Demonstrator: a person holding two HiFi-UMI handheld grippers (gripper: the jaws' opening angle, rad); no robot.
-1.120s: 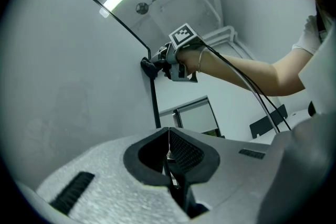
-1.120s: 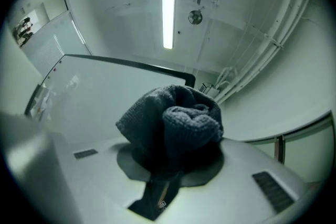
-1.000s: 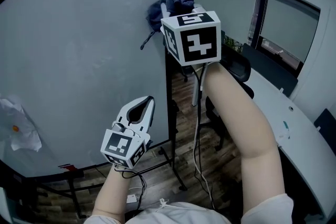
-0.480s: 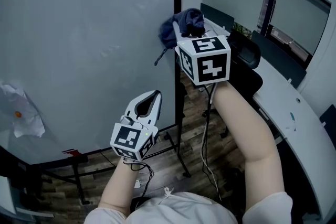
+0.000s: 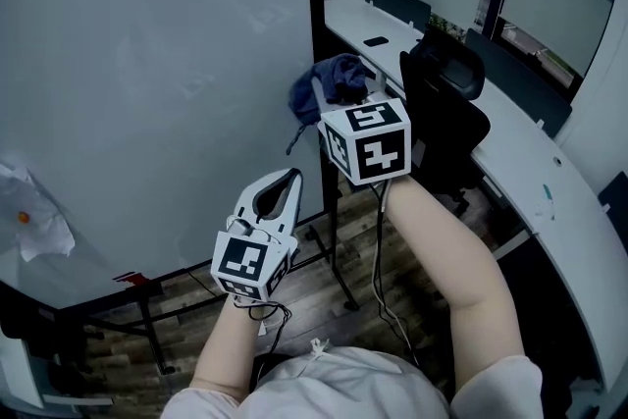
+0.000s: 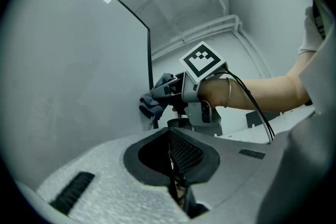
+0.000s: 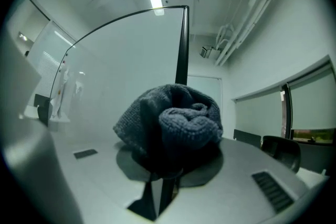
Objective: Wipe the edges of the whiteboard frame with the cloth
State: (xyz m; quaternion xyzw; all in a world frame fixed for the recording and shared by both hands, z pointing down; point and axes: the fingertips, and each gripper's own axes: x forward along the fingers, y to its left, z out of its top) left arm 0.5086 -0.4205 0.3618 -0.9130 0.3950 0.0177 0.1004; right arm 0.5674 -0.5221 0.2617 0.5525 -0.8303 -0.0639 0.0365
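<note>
Nearest the person, the left hand-held gripper (image 5: 282, 189) hung idle in front of the whiteboard (image 5: 147, 64), its jaws closed together on nothing. Further out, the right hand-held gripper (image 7: 161, 186) was clenched on the cloth (image 5: 331, 81), a dark knitted wad bulging past the jaw tips, with a loose tail dangling. The wad sat at the black right-hand upright of the whiteboard frame (image 5: 314, 5), roughly mid-height and apparently touching it. The cloth looked soft, light and limp, so it would likely squash around the edge. A firm pinch through the bunched middle seemed best. Beyond stood an office chair (image 5: 446, 103) and a curved surface (image 5: 535, 177).
</note>
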